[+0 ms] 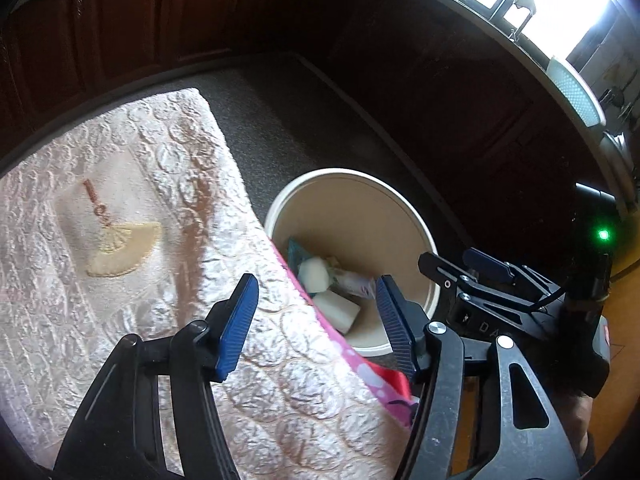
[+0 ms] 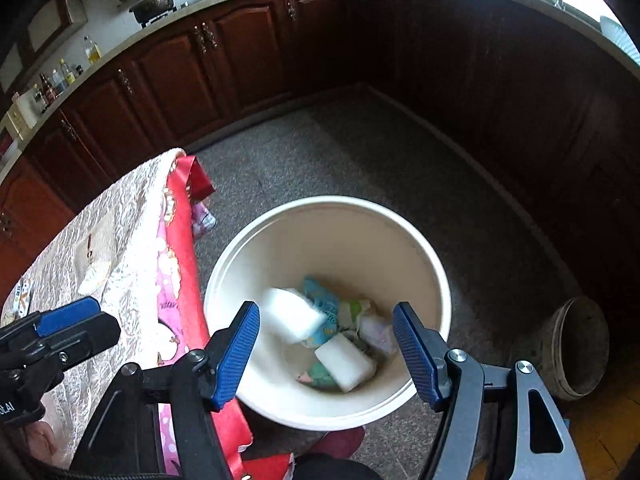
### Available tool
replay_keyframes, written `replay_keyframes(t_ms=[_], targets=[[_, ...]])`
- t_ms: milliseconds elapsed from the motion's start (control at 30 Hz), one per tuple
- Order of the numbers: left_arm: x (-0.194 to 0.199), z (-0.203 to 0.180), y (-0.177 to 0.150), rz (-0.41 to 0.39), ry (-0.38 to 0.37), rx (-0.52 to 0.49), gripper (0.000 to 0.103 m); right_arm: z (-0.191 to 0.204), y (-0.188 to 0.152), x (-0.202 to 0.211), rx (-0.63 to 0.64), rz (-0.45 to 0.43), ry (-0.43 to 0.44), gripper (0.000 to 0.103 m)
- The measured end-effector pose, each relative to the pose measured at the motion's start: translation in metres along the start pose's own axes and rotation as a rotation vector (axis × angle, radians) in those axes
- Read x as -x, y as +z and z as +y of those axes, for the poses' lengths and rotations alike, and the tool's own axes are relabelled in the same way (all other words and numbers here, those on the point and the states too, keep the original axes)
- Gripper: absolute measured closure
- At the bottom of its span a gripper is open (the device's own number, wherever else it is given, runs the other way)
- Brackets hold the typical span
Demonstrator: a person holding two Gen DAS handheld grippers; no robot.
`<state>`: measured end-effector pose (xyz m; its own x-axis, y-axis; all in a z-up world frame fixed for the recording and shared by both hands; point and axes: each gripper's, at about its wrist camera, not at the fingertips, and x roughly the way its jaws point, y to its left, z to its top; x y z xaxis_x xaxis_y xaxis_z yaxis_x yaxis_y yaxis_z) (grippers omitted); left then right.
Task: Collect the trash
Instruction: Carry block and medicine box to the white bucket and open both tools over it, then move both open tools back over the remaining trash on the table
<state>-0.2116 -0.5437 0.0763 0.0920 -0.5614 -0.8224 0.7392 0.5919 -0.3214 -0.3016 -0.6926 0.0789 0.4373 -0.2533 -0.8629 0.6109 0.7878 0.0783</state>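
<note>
Grippers, left (image 1: 316,316) and right (image 2: 326,344), gape empty above the bin (image 2: 224,264); the blurred white block (image 2: 292,314) at ten o'clock could bounce out.

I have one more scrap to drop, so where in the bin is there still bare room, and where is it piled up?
The far half of the bin, under its back rim, shows bare wall and floor. The near half is crowded: two white blocks lie among crumpled wrappers.
</note>
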Motion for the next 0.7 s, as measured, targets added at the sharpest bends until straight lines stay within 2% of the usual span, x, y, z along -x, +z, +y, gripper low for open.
replay_keyframes(t_ms=[233, 367, 700], targets=[[0.015, 0.012, -0.004, -0.037, 0.036, -0.001, 0.043, 0.013, -0.005, 0.000, 0.014, 0.001, 0.006, 0.036], [0.024, 0.011, 0.001, -0.063, 0.080, -0.009, 0.043, 0.018, -0.007, 0.003, 0.017, -0.005, 0.007, 0.036], [0.051, 0.037, -0.008, -0.113, 0.170, 0.008, 0.043, 0.044, -0.009, 0.014, 0.062, -0.025, 0.024, 0.034]])
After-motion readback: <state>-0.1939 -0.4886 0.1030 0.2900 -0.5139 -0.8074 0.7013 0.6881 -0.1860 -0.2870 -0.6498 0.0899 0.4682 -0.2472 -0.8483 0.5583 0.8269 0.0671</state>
